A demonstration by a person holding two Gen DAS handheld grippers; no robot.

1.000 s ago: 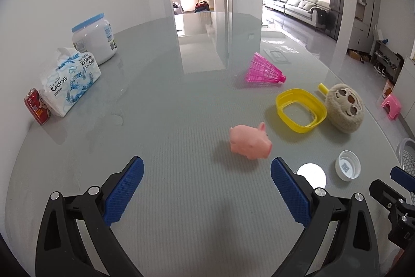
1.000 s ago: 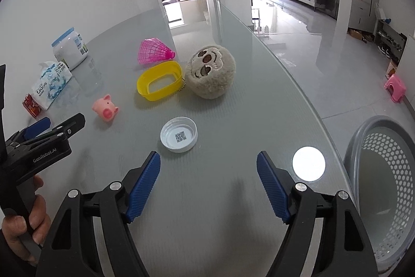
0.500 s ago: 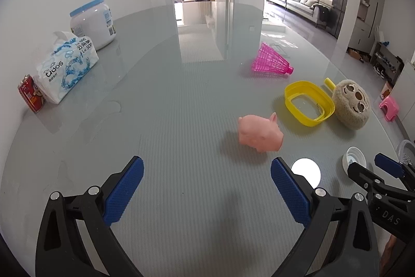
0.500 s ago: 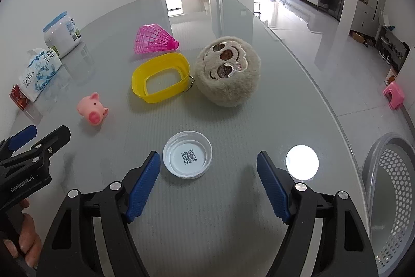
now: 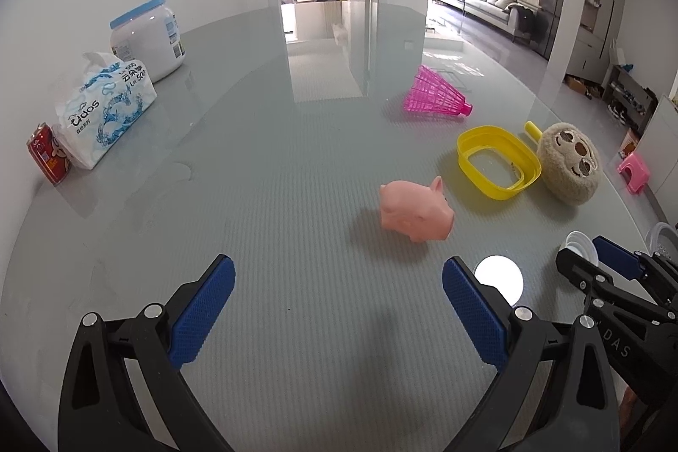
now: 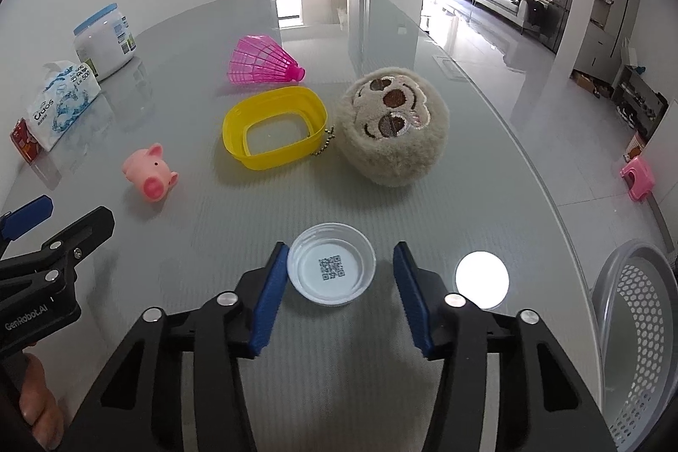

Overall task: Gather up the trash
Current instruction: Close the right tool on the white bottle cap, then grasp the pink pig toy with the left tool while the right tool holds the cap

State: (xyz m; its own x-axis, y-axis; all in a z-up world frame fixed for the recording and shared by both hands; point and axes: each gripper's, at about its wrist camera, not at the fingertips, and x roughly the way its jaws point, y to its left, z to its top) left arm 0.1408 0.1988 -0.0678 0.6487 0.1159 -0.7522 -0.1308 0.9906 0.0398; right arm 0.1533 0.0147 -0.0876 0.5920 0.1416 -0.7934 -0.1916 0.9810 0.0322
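A white plastic lid (image 6: 331,269) with a QR code inside lies on the grey glass table (image 6: 296,367). My right gripper (image 6: 337,270) straddles it, jaws partly closed; the left pad looks to touch the rim, the right pad stands a little off. The lid's edge also shows in the left wrist view (image 5: 579,243), behind my right gripper's fingers (image 5: 614,261). My left gripper (image 5: 339,291) is open and empty above the table, short of a pink toy pig (image 5: 415,209). A grey mesh waste basket (image 6: 635,346) stands beside the table at the lower right.
A yellow plastic frame (image 6: 275,132), a plush sloth ball (image 6: 396,130) and a pink plastic shuttlecock (image 6: 265,61) lie beyond the lid. At the far left stand a white jar (image 5: 146,39), a tissue pack (image 5: 104,109) and a red can (image 5: 47,153).
My right gripper has moved forward over the lid and its jaws have narrowed around it. My left gripper has shifted slightly; the pig sits a bit nearer its centre.
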